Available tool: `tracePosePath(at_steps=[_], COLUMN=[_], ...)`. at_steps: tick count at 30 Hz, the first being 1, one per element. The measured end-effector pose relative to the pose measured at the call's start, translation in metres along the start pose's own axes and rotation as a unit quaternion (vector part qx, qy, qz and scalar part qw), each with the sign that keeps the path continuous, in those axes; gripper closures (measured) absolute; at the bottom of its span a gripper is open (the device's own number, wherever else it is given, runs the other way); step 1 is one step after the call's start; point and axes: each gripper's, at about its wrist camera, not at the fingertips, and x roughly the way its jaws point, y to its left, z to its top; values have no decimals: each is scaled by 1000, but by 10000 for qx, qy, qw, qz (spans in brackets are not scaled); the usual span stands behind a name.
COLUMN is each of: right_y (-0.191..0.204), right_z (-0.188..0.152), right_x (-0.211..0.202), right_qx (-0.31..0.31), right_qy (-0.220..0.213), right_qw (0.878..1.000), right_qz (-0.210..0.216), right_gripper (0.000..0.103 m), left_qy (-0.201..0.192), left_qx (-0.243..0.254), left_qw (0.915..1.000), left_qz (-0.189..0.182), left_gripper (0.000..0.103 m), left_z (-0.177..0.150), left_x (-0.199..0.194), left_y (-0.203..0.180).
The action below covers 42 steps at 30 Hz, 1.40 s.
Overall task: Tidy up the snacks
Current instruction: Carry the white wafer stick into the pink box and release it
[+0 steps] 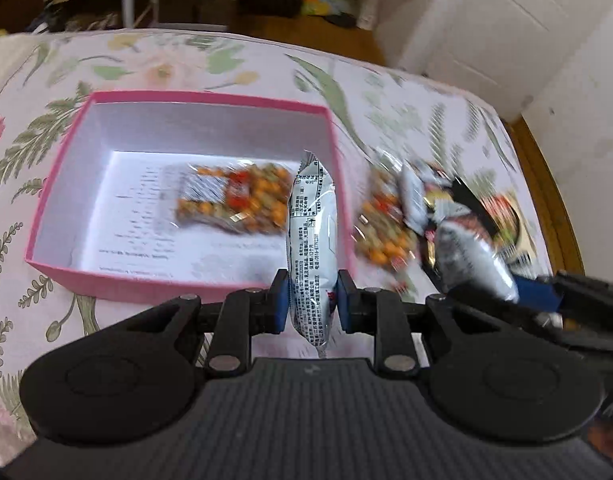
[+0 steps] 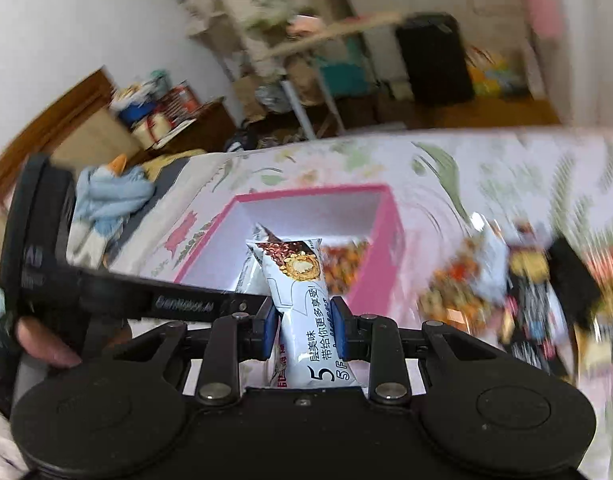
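— While both hands hang over the flowered bed (image 1: pixel 226 64), what is each claw doing?

— The left claw (image 1: pixel 311 300) is pinched on a silver snack bar (image 1: pixel 312 240), which stands nearly upright between its blue pads (image 1: pixel 280 300), printed back side facing the camera. The right claw (image 2: pixel 302 330) grips a white snack bar (image 2: pixel 306 312) with a round cookie pictured near its top.

— Where do the other snacks lie?

— One clear bag of orange and green nuts (image 1: pixel 242 200) rests on the printed paper (image 1: pixel 146 216) at the bottom of the pink box (image 1: pixel 54 216), which sits open on the bed. Just right of the box is a loose heap of packets (image 1: pixel 438 216); it is blurred, so I can only say it seems to hold another nut bag plus silver and black wrappers.

— Are the claws close together?

— Yes, the right one shows at the right edge of the left view, near the heap.
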Motion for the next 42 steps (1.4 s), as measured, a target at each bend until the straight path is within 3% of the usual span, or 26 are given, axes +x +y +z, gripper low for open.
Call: tracePosePath(at_steps=[6, 11, 14, 20, 26, 28, 31, 37, 42], right_y=[23, 29, 32, 25, 26, 28, 31, 30, 35], right_z=[16, 22, 21, 23, 26, 25, 26, 28, 24], right_x=[53, 92, 112, 143, 160, 158, 148, 109, 69], right_qx=[-874, -1423, -1812, -1712, -1760, -1753, -1725, -1512, -1840], right_qy=[108, 299, 408, 800, 1030, 1076, 1044, 986, 919], right_qw=[9960, 9880, 9810, 9794, 9765, 9758, 9765, 9808, 9737], right_qz=[-167, -528, -569, -706, -693, -736, -768, -743, -984], right_gripper=[70, 70, 71, 71, 65, 55, 48, 40, 37], left_qy=[-182, -227, -110, 132, 274, 279, 142, -210, -312], left_qx=[-655, -720, -696, -957, -915, -767, -737, -407, -171], left_qw=[9977, 9971, 9970, 9950, 9949, 9959, 9965, 9987, 9990], left_qz=[-56, 8, 323, 273, 332, 401, 376, 242, 281], left_gripper=[80, 80, 80, 79, 68, 66, 62, 57, 55], left_z=[12, 16, 15, 24, 29, 30, 31, 26, 15], left_x=[28, 49, 67, 90, 94, 89, 74, 37, 16], left_y=[44, 55, 57, 67, 67, 65, 64, 52, 38])
